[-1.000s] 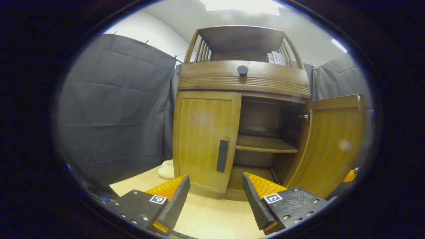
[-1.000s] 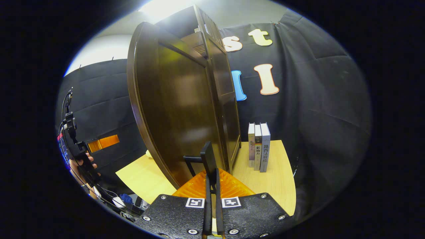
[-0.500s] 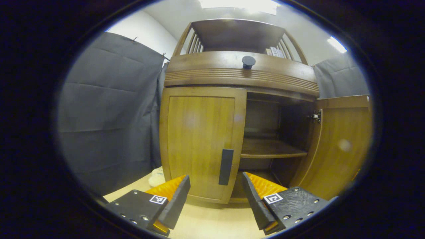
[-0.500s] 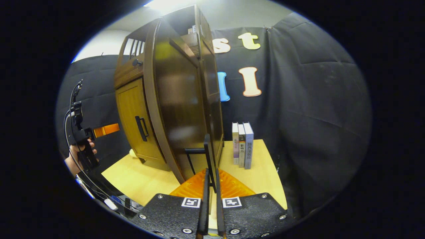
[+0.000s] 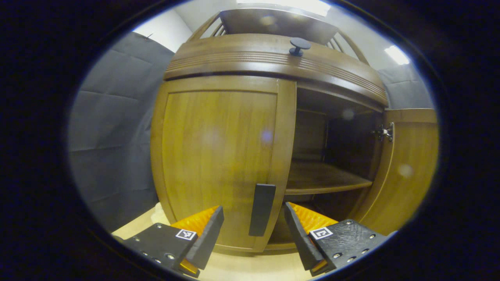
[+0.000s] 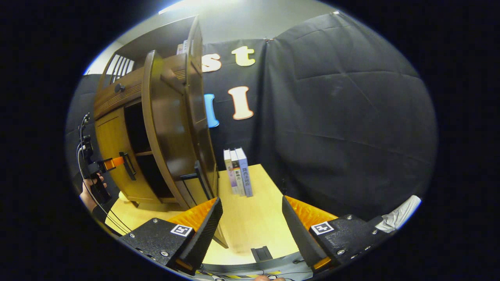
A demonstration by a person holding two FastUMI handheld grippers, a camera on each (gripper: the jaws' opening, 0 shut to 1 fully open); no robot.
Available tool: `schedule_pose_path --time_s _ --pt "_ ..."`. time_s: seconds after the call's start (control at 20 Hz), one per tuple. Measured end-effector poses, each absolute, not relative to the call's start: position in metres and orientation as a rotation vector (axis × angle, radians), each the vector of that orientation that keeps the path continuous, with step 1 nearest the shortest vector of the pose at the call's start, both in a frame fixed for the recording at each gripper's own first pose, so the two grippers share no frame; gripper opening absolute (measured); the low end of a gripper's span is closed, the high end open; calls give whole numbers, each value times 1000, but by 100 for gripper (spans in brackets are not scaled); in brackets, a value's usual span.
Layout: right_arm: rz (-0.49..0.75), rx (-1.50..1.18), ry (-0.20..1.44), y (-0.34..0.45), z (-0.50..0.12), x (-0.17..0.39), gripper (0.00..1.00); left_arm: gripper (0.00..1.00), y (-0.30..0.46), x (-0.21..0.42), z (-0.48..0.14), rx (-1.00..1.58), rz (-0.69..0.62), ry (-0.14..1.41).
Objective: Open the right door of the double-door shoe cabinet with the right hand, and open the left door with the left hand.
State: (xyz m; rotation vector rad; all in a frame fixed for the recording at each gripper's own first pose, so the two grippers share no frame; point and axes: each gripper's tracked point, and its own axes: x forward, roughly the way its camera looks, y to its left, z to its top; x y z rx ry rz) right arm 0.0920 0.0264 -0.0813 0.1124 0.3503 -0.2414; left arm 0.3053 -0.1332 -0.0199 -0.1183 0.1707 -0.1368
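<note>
Left gripper: fingers spread wide, holding nothing; the left door's handle stands in the gap between them, just ahead, no finger touching it.
Right gripper: fingers spread wide, empty; clear of the right door.
Left gripper, seen from the right gripper view: orange fingers level with the left door's handle, a hand on the grip below; contact cannot be told.
Left door: shut, flush under the ribbed top rail.
Left handle: black vertical bar at the door's inner edge, low down.
Right door: swung wide open, hinge visible at its top inner corner.
Right handle: black bar on the door's outer face, just left of the right gripper's left finger.
Cabinet interior: dark, one shelf across it.
Books: three, upright on the table beside the cabinet.
</note>
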Motion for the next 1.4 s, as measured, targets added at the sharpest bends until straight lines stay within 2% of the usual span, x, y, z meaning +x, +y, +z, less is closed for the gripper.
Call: schedule_pose_path --time_s 0.15,0.2,0.3,0.35,0.55,0.6,0.75,0.8,0.85,0.9,0.95,1.1,1.15,1.3,1.4 --pt "-308 119 354 23 -83 80 91 95 -146 329 -33 -104 -172 188" --pt "-321 123 358 26 -85 76 99 95 -151 335 -36 -96 -183 193" --pt "-339 136 366 36 -89 71 92 95 -156 345 -43 -87 -199 209" --pt "-342 139 371 42 -92 70 95 94 -158 348 -46 -91 -206 210" --pt "-332 124 376 64 -97 76 95 24 -157 354 -47 -86 -236 186" --pt "-326 117 375 71 -98 75 92 26 -156 348 -44 -64 -245 170" --pt "-300 114 378 92 -101 77 95 31 -157 348 -44 -80 -257 166" --pt "-294 112 374 98 -101 78 92 31 -156 346 -45 -93 -259 167" --pt "-287 108 373 105 -101 80 95 31 -155 346 -45 -101 -259 168" --pt "-280 103 374 112 -104 81 92 31 -153 342 -46 -98 -262 166" --pt "-269 101 375 119 -106 83 95 31 -151 338 -46 -95 -266 162" --pt "-225 101 383 142 -113 90 95 31 -148 324 -47 -107 -274 156" --pt "-205 103 391 152 -115 93 92 31 -146 319 -47 -114 -278 151" --pt "-144 103 407 177 -120 103 92 19 -134 298 -46 -116 -298 136" --pt "-106 92 426 194 -125 108 95 19 -132 286 -44 -105 -316 124"
